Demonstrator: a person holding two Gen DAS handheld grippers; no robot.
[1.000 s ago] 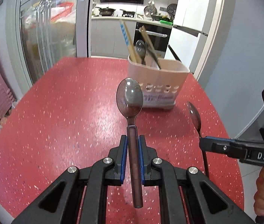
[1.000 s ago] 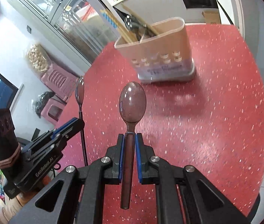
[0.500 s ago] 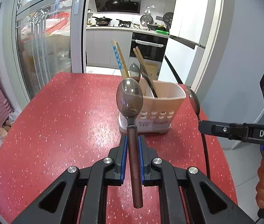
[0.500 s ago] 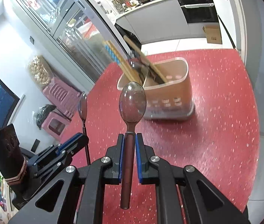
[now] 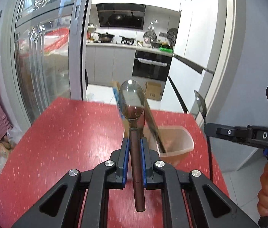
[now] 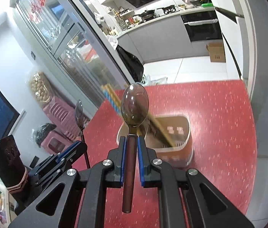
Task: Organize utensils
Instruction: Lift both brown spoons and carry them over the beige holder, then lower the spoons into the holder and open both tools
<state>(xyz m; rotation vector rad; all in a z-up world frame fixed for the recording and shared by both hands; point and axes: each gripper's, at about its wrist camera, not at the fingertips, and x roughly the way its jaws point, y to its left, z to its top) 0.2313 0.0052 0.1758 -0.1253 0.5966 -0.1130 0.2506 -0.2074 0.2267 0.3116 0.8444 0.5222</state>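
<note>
Each spoon (image 5: 131, 102) hides the blurred holder's (image 5: 183, 142) near side — chopsticks (image 6: 111, 99) smeared.

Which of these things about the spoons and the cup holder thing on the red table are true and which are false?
1. Each claw holds a spoon. True: the left claw is shut on the left spoon, and the right claw is shut on the right spoon.
2. Both spoons point bowl end up. True.
3. The utensil holder is empty. False: chopsticks and other utensils already stand in it.
4. The table is blue. False: it is red with light speckles.
5. The spoons are already inside the holder. False: both are in the claws, above the table.
</note>
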